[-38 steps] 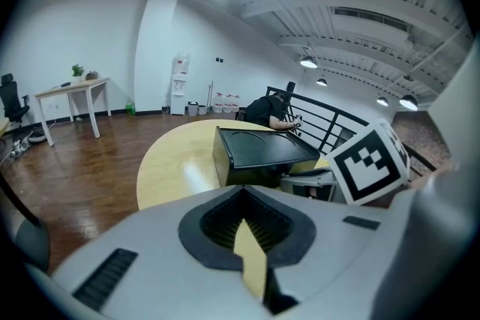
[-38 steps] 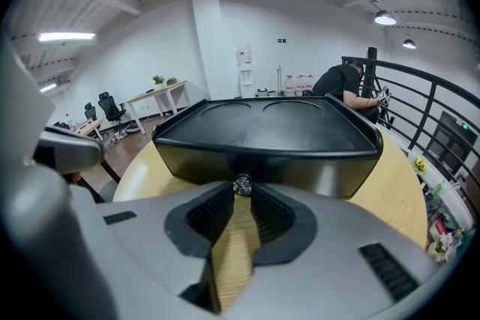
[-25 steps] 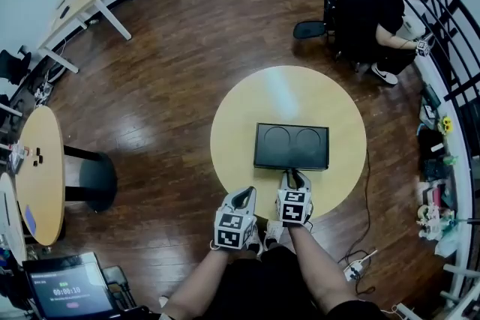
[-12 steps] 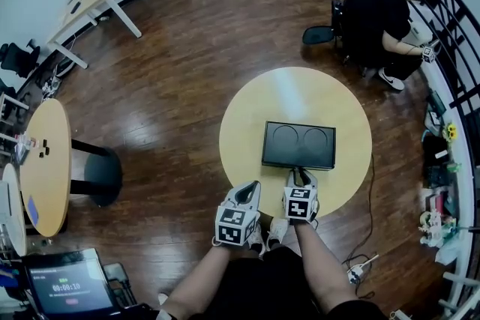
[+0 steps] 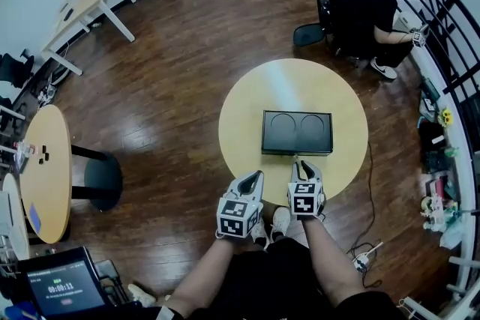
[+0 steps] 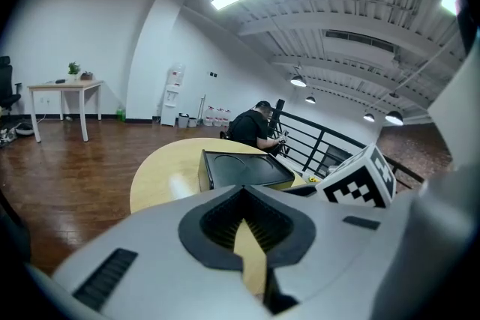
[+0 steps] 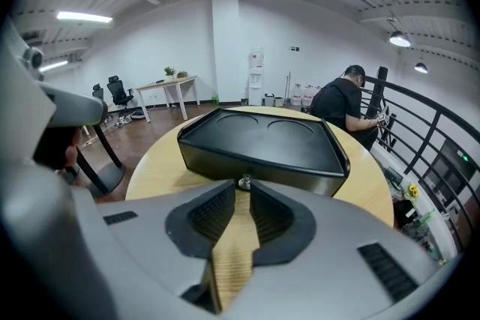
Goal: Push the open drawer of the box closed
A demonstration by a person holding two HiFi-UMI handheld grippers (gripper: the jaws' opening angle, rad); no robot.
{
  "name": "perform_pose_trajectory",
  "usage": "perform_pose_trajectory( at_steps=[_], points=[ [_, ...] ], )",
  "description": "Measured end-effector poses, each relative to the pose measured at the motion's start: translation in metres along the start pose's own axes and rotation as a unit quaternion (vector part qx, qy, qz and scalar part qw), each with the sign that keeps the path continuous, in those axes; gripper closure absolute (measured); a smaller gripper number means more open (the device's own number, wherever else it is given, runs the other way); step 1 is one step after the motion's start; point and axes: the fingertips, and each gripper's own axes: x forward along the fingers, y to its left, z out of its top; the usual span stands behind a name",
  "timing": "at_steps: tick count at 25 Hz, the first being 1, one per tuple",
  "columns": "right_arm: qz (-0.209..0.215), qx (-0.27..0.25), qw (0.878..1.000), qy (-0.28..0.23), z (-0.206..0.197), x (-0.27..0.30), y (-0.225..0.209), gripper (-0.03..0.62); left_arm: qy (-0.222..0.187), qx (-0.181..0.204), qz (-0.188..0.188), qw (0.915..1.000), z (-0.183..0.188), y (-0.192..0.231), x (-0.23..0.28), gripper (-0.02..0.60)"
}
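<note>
Box (image 6: 244,168) beyond closed tool (image 6: 241,190)

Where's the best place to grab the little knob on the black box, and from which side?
Pinch the knob across its round sides, coming in level toward the front wall of the black box, the side facing you. It juts out there as a small stub, and the right gripper has its jaws either side of it.

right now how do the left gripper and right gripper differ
The right gripper reaches the box's front; the left gripper stands back, apart from the box. The right gripper's jaws close on the small knob; the left gripper's jaws are shut on nothing. Both point toward the box.
</note>
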Motion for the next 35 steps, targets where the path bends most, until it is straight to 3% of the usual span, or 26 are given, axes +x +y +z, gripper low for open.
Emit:
perform_pose_trajectory(
  at_steps=[5,14,22,26,35],
  points=[
    [-0.013,-0.001,1.0,-0.017,0.007,-0.023,0.005,0.584,-0.007,0.016,-0.02,0.9996,0.004,-0.012,-0.006,0.584],
    [-0.027,-0.025,0.998,-0.054,0.01,-0.085,0.02,0.588,-0.022,0.036,-0.045,0.9981,0.004,-0.047,-0.029,0.584],
    [-0.038,0.005,0.996,-0.084,0.012,-0.142,-0.006,0.588,-0.032,0.062,-0.05,0.9963,0.018,-0.075,-0.044,0.584],
    [-0.012,0.013,0.996,-0.086,-0.001,-0.158,-0.014,0.588,-0.035,0.074,-0.049,0.9955,0.019,-0.097,-0.044,0.584],
    [0.039,0.022,0.994,-0.104,-0.03,-0.207,-0.011,0.588,-0.063,0.037,-0.001,0.9974,0.019,-0.131,-0.072,0.584]
  ],
)
